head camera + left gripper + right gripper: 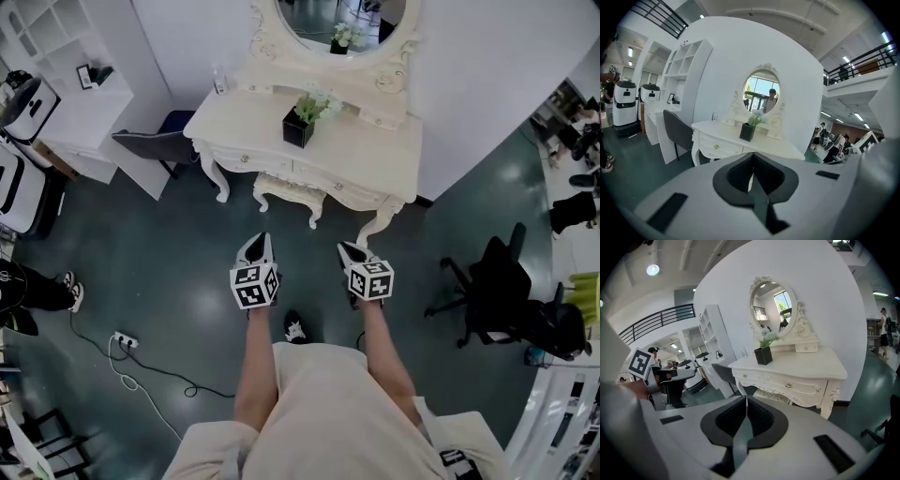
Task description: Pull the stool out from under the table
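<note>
A cream carved stool point(287, 193) stands tucked under the front of the white dressing table point(380, 169); only its front edge and legs show. In the right gripper view the stool point(774, 395) peeks out below the drawers. My left gripper point(259, 246) and right gripper point(351, 251) hover side by side above the dark floor, a short way in front of the stool, touching nothing. Both are shut and empty, jaws pressed together, as the left gripper point(753, 158) and right gripper point(746, 401) views show.
A black pot with a plant point(302, 120) sits on the table below an oval mirror point(345, 21). A grey chair point(155, 145) stands at the table's left, a black office chair point(497, 286) at the right. A cable and power strip point(125, 340) lie on the floor at left.
</note>
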Motion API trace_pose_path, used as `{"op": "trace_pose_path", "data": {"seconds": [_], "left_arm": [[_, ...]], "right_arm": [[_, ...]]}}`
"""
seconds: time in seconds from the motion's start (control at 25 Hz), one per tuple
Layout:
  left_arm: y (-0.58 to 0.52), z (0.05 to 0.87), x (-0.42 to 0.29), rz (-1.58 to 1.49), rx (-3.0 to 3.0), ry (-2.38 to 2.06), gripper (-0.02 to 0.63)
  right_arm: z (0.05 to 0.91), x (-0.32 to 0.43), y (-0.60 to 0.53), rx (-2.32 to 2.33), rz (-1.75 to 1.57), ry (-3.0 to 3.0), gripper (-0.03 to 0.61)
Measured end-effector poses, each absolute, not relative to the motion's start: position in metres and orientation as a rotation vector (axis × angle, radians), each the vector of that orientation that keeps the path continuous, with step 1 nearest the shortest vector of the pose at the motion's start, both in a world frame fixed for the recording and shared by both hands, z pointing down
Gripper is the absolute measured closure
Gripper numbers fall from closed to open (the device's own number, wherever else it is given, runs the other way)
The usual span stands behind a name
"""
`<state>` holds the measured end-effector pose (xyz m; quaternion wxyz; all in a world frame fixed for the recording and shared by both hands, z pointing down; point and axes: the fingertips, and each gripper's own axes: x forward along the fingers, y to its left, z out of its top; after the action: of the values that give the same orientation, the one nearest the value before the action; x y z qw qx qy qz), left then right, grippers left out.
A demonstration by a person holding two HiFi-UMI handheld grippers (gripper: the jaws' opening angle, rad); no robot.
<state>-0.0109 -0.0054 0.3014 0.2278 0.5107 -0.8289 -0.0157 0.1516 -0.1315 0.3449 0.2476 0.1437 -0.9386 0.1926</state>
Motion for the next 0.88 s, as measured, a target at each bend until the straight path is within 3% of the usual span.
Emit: {"op": "trace_pose_path", "data": {"seconds": [0.88], "left_arm": [[0.030,0.367,-0.125,-0.115,1.244,-2.217,0.600]], "right_arm": [[0.387,0.044,-0.139,0.471,0.643,-2.523,0.534]]}}
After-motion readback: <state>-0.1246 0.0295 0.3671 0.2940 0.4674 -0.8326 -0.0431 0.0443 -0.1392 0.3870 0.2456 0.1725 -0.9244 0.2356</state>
